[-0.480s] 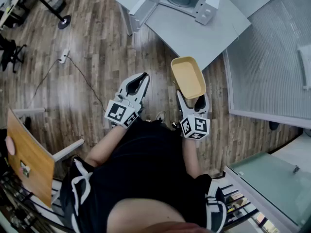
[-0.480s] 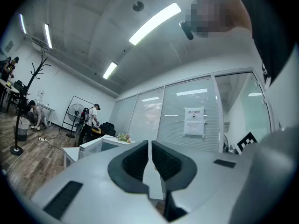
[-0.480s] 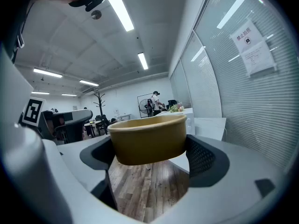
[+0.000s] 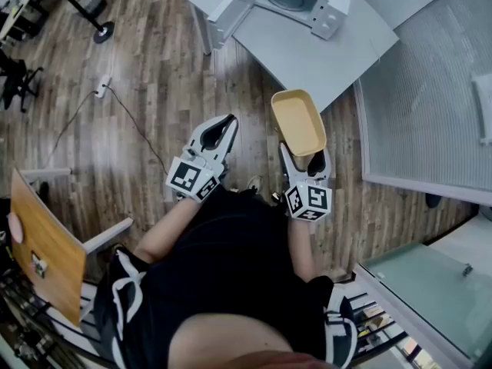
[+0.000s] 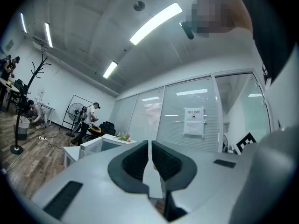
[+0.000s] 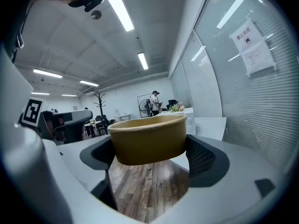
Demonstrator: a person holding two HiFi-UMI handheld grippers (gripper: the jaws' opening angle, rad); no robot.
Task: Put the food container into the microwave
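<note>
A tan, open-topped food container [image 4: 298, 121] hangs above the wood floor, and my right gripper [image 4: 304, 157] is shut on its near end. In the right gripper view the container [image 6: 148, 139] fills the space between the two dark pads of my right gripper [image 6: 149, 149]. The white microwave [image 4: 296, 2] stands with its door swung open on the white table [image 4: 307, 52] ahead of both grippers. My left gripper [image 4: 218, 134] is held beside the right one, to the container's left, jaws together and nothing in them. In its own view my left gripper [image 5: 150, 154] shows only a thin slit.
A glass partition with blinds [image 4: 430, 91] runs along the right. A wooden-seated chair [image 4: 42, 244] stands at the left. On the floor lie a power strip with its cable [image 4: 100, 89] and a stand's base [image 4: 102, 33].
Neither gripper nor the container has visibly moved. A person far back in the left gripper view has shifted a little.
</note>
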